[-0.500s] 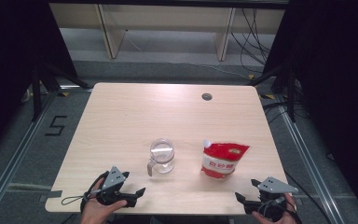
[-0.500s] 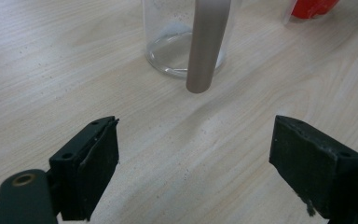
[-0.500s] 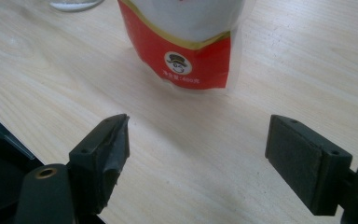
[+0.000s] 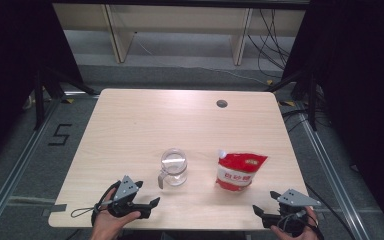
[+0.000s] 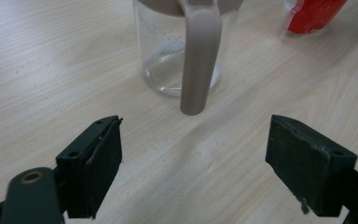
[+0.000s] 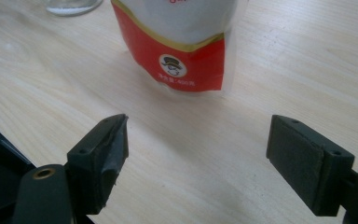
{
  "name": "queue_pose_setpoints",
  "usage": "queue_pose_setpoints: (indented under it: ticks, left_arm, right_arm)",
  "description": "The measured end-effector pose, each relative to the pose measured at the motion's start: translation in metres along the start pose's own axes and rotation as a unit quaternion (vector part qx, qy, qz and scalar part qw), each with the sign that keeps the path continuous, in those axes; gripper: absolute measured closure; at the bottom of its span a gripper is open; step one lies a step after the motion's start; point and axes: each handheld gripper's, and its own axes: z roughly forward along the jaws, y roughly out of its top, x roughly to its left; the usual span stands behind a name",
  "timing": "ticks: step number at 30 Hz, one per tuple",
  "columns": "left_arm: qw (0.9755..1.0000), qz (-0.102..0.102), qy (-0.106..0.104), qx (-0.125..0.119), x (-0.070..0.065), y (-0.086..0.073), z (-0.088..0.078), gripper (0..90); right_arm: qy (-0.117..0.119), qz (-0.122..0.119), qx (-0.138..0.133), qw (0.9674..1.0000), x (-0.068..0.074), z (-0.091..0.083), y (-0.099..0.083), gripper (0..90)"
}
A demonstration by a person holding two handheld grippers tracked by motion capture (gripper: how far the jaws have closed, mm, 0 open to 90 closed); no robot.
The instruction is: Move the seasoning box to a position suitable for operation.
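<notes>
Pale wood-grain surface [image 4: 130, 130]: clear glass jug with taupe plastic handle [image 4: 173, 167] near centre, handle at 7 o'clock; glossy red-and-white stand-up pouch [image 4: 237, 171] at its 3 o'clock, mascot emblem legible in right gripper view. Left tool [image 4: 147, 201] and right tool [image 4: 257, 210] spread, gripping nothing, at the near edge.

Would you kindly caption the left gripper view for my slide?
Open left gripper faces the clear jug's beige handle on the wooden table.
</notes>
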Motion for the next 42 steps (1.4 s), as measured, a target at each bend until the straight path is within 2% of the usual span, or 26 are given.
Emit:
queue_pose_setpoints:
  ticks: [1,3,5,6,9,10,11,13,14,16,18,19,20,21,24,25,26,28,31,33,34,36,37,38,39,42]
  left_arm:
    - [1.0,0.002,-0.001,-0.008,-0.002,0.004,0.002,19.9]
    - [0.9999,0.015,0.002,-0.004,-0.004,0.008,0.003,21.1]
    - [0.9999,0.001,-0.001,-0.012,-0.007,0.01,0.007,22.8]
    - [0.9997,0.022,0.005,-0.01,-0.006,0.012,0.007,23.5]
    - [0.9996,0.022,0.013,-0.006,-0.008,0.015,0.01,28.2]
    - [0.9994,0.032,0.009,-0.012,-0.007,0.017,0.012,28.2]
    - [0.9997,0.021,0.009,-0.013,-0.01,0.017,0.014,30.5]
    - [0.9993,0.031,0.006,-0.018,-0.011,0.02,0.019,36.1]
    - [0.9992,0.037,0.007,-0.016,-0.011,0.021,0.02,38.2]
    - [0.9991,0.038,0.012,-0.016,-0.011,0.021,0.021,41.6]
    - [0.9993,0.026,0.021,-0.02,-0.011,0.022,0.025,45.6]
    - [0.9991,0.026,0.022,-0.023,-0.01,0.023,0.027,46.8]
    - [0.9991,0.028,0.024,-0.023,-0.01,0.023,0.028,49.8]
    - [0.9981,0.05,0.028,-0.02,-0.008,0.025,0.029,52.5]
    - [0.9984,0.042,0.031,-0.02,-0.009,0.025,0.031,63.4]
    - [0.9975,0.056,0.036,-0.022,-0.007,0.027,0.032,67.3]
    - [0.9977,0.053,0.034,-0.024,-0.008,0.028,0.032,68.4]
    - [0.9966,0.072,0.032,-0.022,-0.006,0.029,0.03,70.8]
    - [0.9973,0.062,0.032,-0.021,-0.007,0.029,0.029,71.1]
    - [0.9967,0.073,0.033,-0.017,-0.003,0.029,0.027,71.0]
    - [0.9973,0.064,0.033,-0.018,-0.001,0.028,0.026,71.1]
    - [0.9969,0.065,0.042,-0.018,0.006,0.027,0.023,71.3]
    - [0.9973,0.054,0.047,-0.019,0.008,0.027,0.022,71.4]
    - [0.9965,0.064,0.049,-0.02,0.012,0.027,0.021,71.4]
    - [0.9966,0.054,0.058,-0.021,0.013,0.027,0.019,71.5]
    - [0.9964,0.05,0.064,-0.024,0.022,0.026,0.017,72.0]
  right_arm:
    - [-0.001,0.01,-0.004,0.9999,0.0,0.0,-0.001,21.9]
    - [0.001,0.006,-0.001,1.0,-0.001,-0.001,0.0,22.3]
    - [-0.002,0.003,-0.003,1.0,-0.001,0.0,-0.001,22.5]
    - [-0.001,0.019,0.001,0.9998,0.002,-0.001,-0.001,22.6]
    - [0.002,0.006,-0.005,1.0,-0.001,0.0,-0.001,23.0]
    - [0.001,0.003,-0.006,1.0,-0.002,0.0,0.0,23.0]
    - [0.0,0.003,-0.002,1.0,-0.002,-0.001,0.0,23.0]
    - [-0.003,0.013,0.003,0.9999,0.0,-0.002,-0.001,22.7]
    - [-0.003,0.002,0.0,1.0,-0.002,-0.001,-0.001,22.7]
    - [0.001,0.001,-0.002,1.0,-0.003,-0.001,-0.001,22.7]
    - [0.001,-0.002,-0.005,1.0,-0.004,0.0,-0.001,22.6]
    - [0.0,0.014,-0.002,0.9999,0.0,0.0,-0.002,22.6]
    - [0.003,-0.001,-0.005,1.0,-0.002,0.001,-0.001,22.6]
    - [0.003,0.002,-0.003,1.0,-0.001,0.001,-0.001,22.6]
    - [0.003,0.007,-0.002,1.0,0.0,0.001,-0.001,22.6]
    - [0.005,0.012,0.0,0.9999,0.001,0.001,-0.001,22.7]
    - [0.004,0.006,-0.001,1.0,0.0,0.001,-0.001,22.8]
    - [0.003,-0.004,-0.002,1.0,-0.002,0.002,-0.001,22.8]
    - [0.006,-0.009,-0.004,0.9999,-0.003,0.003,-0.002,22.8]
    - [0.009,-0.002,0.002,1.0,-0.002,0.002,-0.002,22.8]
    - [0.009,-0.006,0.003,0.9999,-0.002,0.002,-0.001,22.8]
    - [0.013,-0.006,0.003,0.9999,-0.001,0.002,-0.001,22.8]
    - [0.013,-0.006,0.002,0.9999,-0.001,0.003,-0.001,22.8]
    - [0.013,-0.009,0.002,0.9999,-0.001,0.003,-0.001,22.8]
    - [0.009,-0.011,0.002,0.9999,-0.002,0.002,-0.001,22.8]
    - [0.012,-0.006,0.003,0.9999,-0.001,0.002,-0.001,22.8]
